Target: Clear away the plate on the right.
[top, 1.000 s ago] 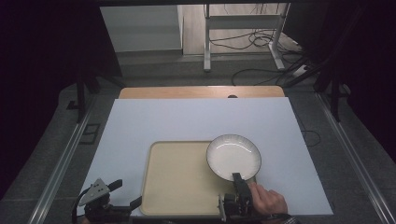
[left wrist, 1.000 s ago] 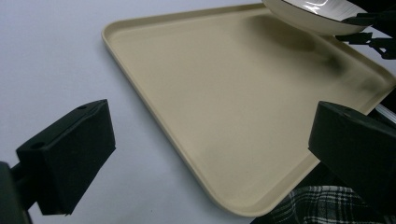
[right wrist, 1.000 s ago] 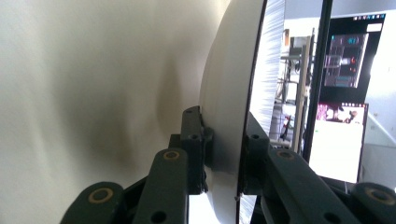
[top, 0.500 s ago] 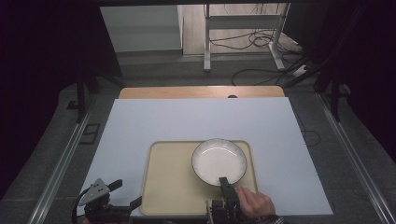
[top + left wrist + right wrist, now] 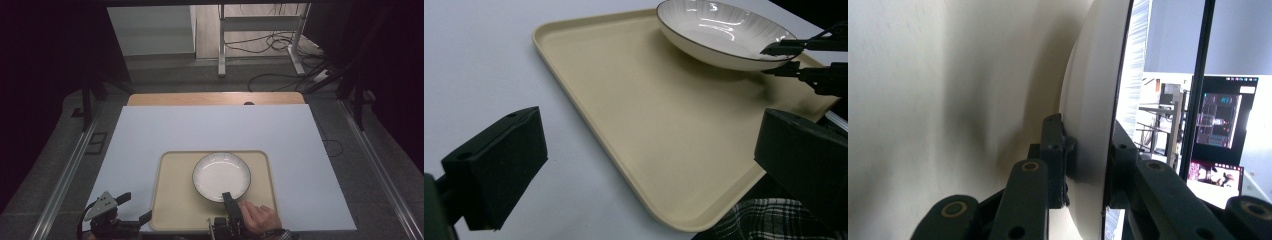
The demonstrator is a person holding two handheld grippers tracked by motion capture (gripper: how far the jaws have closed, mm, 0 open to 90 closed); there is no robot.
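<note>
Plate (image 5: pixel 221 176) rim btwn right gripper (image 5: pixel 228 199) jaws, above tray (image 5: pixel 175 200)

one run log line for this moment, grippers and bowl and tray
right gripper: shut on white bowl rim, near edge | bowl: over beige tray, contact unclear | left gripper: open, empty, at tray's near left corner

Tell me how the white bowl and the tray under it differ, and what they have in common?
The bowl is round, glossy white with a thin dark rim line; the tray is rectangular, matte beige with rounded corners. The bowl is deeper with ribbed inner walls; the tray is shallow, with a low raised edge. The bowl's rim is pinched by the right gripper; nothing grips the tray. Neither has anything inside it besides the bowl over the tray.
</note>
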